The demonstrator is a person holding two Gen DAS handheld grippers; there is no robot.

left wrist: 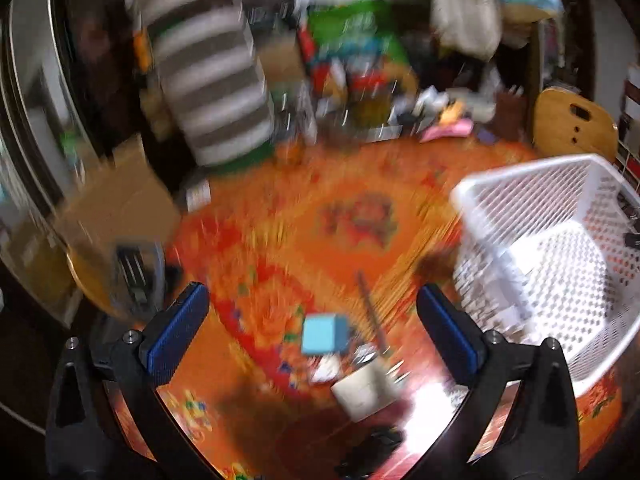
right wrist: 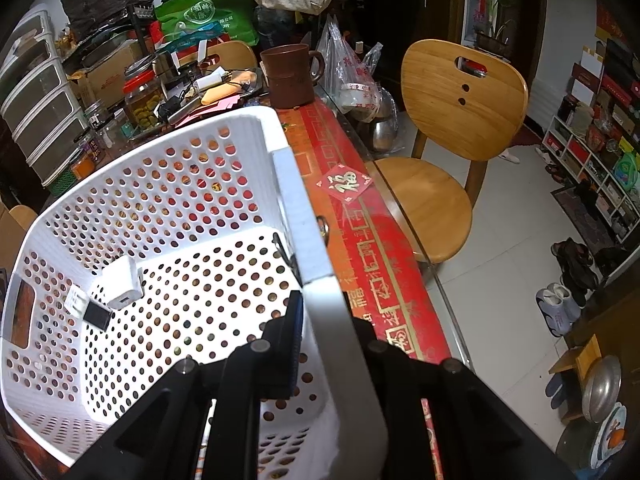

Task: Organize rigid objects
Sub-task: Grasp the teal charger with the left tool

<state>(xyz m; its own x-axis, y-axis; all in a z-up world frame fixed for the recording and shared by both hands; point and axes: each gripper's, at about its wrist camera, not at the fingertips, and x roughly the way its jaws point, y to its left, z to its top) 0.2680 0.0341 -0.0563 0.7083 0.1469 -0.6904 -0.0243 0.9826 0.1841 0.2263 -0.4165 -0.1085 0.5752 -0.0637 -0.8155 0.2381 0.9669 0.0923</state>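
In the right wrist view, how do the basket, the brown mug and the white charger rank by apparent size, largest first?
1. Basket, by far the largest.
2. Brown mug.
3. White charger.
The charger lies nearer the camera than the mug, yet looks smaller, so this order seems safe.

A white plastic basket full of round holes [right wrist: 224, 184] sits on the orange table. Inside it, near one wall, lie a white plug block [right wrist: 122, 286], a small white plug [right wrist: 75, 300] and a flat black piece [right wrist: 97, 315], close together. Outside the basket, a light blue cube [left wrist: 323, 335] rests on the table, beside a blurry white box [left wrist: 366, 394].
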